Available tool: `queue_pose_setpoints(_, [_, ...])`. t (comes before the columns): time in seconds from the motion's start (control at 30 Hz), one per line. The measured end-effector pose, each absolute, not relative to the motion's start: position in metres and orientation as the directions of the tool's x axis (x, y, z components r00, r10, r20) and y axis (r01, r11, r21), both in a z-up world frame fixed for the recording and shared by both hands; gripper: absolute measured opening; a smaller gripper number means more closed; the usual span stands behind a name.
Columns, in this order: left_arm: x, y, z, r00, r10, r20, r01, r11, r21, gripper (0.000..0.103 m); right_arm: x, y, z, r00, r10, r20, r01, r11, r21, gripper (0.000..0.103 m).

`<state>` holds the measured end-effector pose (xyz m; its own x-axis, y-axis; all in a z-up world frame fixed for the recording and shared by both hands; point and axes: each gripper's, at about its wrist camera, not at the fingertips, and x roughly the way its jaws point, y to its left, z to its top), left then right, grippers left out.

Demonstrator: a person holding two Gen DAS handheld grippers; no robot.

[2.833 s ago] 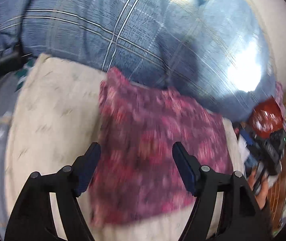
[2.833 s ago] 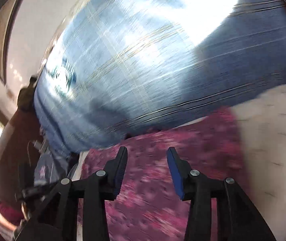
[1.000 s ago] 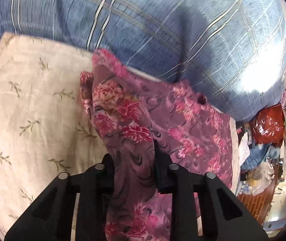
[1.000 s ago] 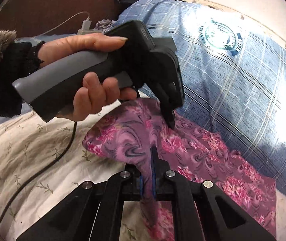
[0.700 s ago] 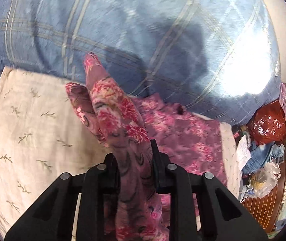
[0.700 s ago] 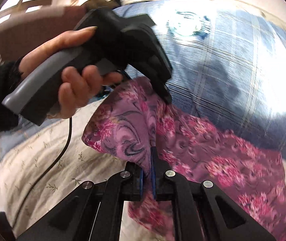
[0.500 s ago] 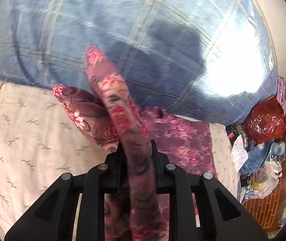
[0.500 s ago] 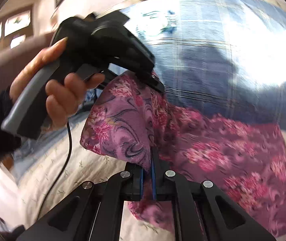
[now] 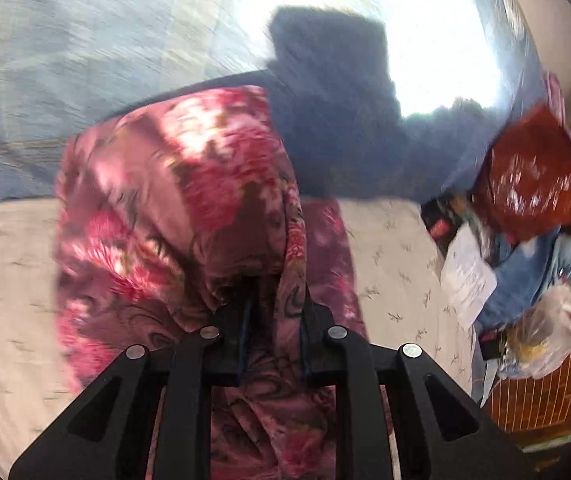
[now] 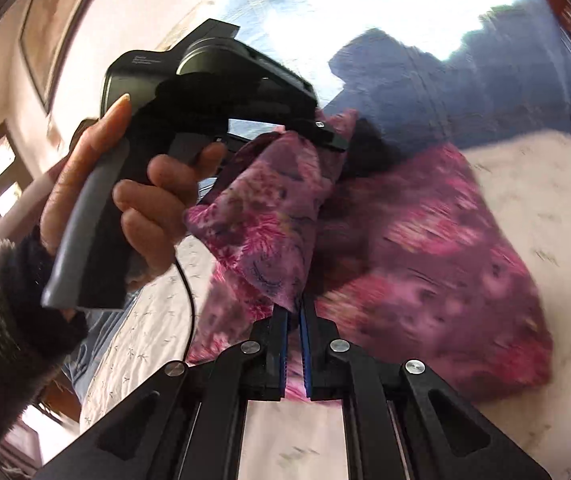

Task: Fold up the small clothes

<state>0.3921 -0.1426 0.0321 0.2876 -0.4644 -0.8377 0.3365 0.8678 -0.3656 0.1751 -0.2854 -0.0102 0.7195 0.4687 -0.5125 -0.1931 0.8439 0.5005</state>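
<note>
Both grippers were clamped on the floral garment [image 10: 425, 264], purple-pink fabric, lifted at one edge above the cream leaf-print sheet [image 9: 397, 272].

Left gripper [image 9: 273, 320]: jaws pressed onto a bunched fold, cloth draped over the fingertips and spilling down between the arms. From the left wrist view the fabric ballooned up and left of the pinch; blur was heavy, so exact edge lines were unclear.

Right gripper [image 10: 294, 320]: blue pads nearly together, a thin fold of the same garment pinched between them. From the right wrist view the left hand [image 10: 141, 200] held the other gripper's grey handle up and to the left, its tip at the garment's top corner.

Orientation: the lifted edge ran steeply between the two pinch points. The rest of the garment trailed away to the right and lay flat on the sheet, long axis roughly left-to-right in the right wrist view.

Blue plaid bedding [image 9: 85, 60] sat behind. Red bag [image 9: 533, 184] and cluttered items lay at the right edge of the sheet.
</note>
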Motion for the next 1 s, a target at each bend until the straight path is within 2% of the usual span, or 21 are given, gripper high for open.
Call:
queue_pose_setpoints(0.07, [0.388,-0.170,0.015,0.264,-0.435,-0.861,0.352,0.874,-0.334,0.016,0.174,-0.304,-0.023,0.712,0.464,-0.527,-0.149,0.834,0.531,0.005])
queue_pose_setpoints(0.2, [0.376,-0.195,0.004,0.295,-0.373,-0.880,0.380,0.891,-0.250,0.026,0.178,-0.337,-0.054,0.677,0.493,-0.547,-0.046,0.770,0.637,0.011])
queue_pose_setpoints(0.27, [0.372,-0.193,0.015,0.288,-0.407,-0.867,0.398,0.874,-0.278,0.033,0.179,-0.342,-0.058,0.666,0.516,-0.539,-0.047,0.750,0.660,0.009])
queue_pose_setpoints(0.33, [0.370,-0.180,0.030,0.273,-0.460,-0.845,0.397,0.854,-0.336,0.034,0.179,-0.342,-0.053,0.652,0.512,-0.559,-0.070,0.775,0.628,0.010])
queue_pose_setpoints(0.37, [0.369,-0.167,0.040,0.278,-0.493,-0.824,0.391,0.842,-0.372,0.038,0.176,-0.342,-0.048,0.652,0.499,-0.571,-0.082,0.795,0.601,0.015])
queue_pose_setpoints(0.4, [0.368,-0.153,0.048,0.296,-0.506,-0.810,0.379,0.841,-0.386,0.047,0.169,-0.346,-0.044,0.660,0.489,-0.571,-0.091,0.806,0.585,0.018])
queue_pose_setpoints(0.47, [0.367,-0.118,0.059,0.356,-0.508,-0.784,0.345,0.851,-0.395,0.059,0.162,-0.356,-0.032,0.688,0.476,-0.547,-0.100,0.809,0.579,0.032])
queue_pose_setpoints(0.5, [0.368,-0.102,0.061,0.381,-0.498,-0.779,0.328,0.860,-0.390,0.059,0.158,-0.370,-0.023,0.717,0.465,-0.520,-0.094,0.803,0.588,0.036])
queue_pose_setpoints(0.57, [0.372,-0.068,0.057,0.408,-0.477,-0.778,0.275,0.877,-0.393,0.059,0.161,-0.389,-0.006,0.765,0.439,-0.471,-0.077,0.788,0.611,0.054])
queue_pose_setpoints(0.63, [0.380,-0.032,0.042,0.403,-0.463,-0.790,0.187,0.886,-0.424,0.059,0.178,-0.403,0.008,0.794,0.412,-0.448,-0.053,0.780,0.623,0.066])
queue_pose_setpoints(0.8, [0.394,0.006,0.007,0.353,-0.526,-0.774,0.048,0.836,-0.546,0.059,0.274,-0.396,0.015,0.700,0.527,-0.482,-0.077,0.726,0.683,0.068])
queue_pose_setpoints(0.93, [0.394,0.007,-0.004,0.325,-0.586,-0.742,0.066,0.797,-0.601,0.059,0.335,-0.376,-0.013,0.630,0.503,-0.591,0.023,0.749,0.662,0.068])
queue_pose_setpoints(1.0, [0.393,-0.001,-0.006,0.310,-0.609,-0.730,0.099,0.785,-0.612,0.059,0.359,-0.365,-0.034,0.582,0.554,-0.595,0.021,0.722,0.692,0.067])
